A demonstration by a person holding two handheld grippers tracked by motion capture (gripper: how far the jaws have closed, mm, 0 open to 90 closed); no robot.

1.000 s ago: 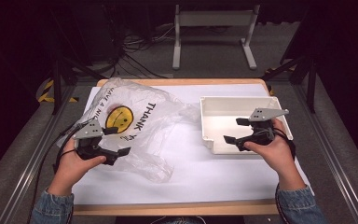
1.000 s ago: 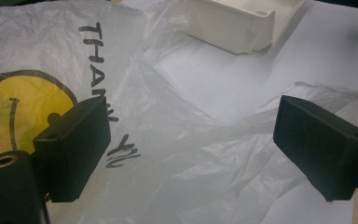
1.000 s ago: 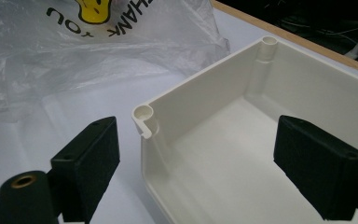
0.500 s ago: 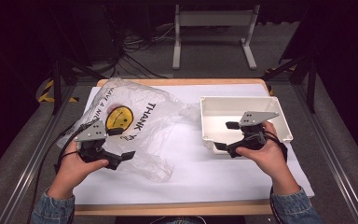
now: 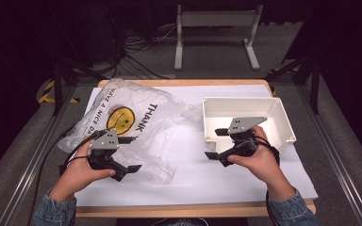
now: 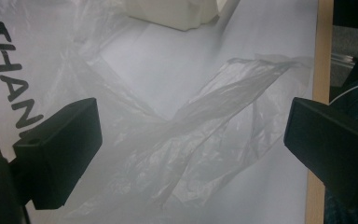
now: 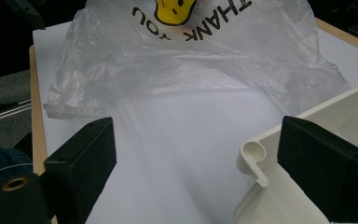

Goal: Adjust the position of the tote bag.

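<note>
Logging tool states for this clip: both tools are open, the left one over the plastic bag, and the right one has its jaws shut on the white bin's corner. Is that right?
Not quite. The right tool is open too: in the right gripper view its jaws stand wide apart on either side of the white bin corner, gripping nothing. The rest holds: the left tool is open over the plastic bag.

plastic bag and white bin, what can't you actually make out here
- Translucent plastic bag with a yellow smiley face: its contents, if any, are hidden by crumpled film in the high view; a reddish patch near the print is too blurred to identify.
- Its black lettering: cut off by the frame edge in the left gripper view.
- White rectangular plastic bin: its near floor is hidden by the right hand-held gripper in the high view.
</note>
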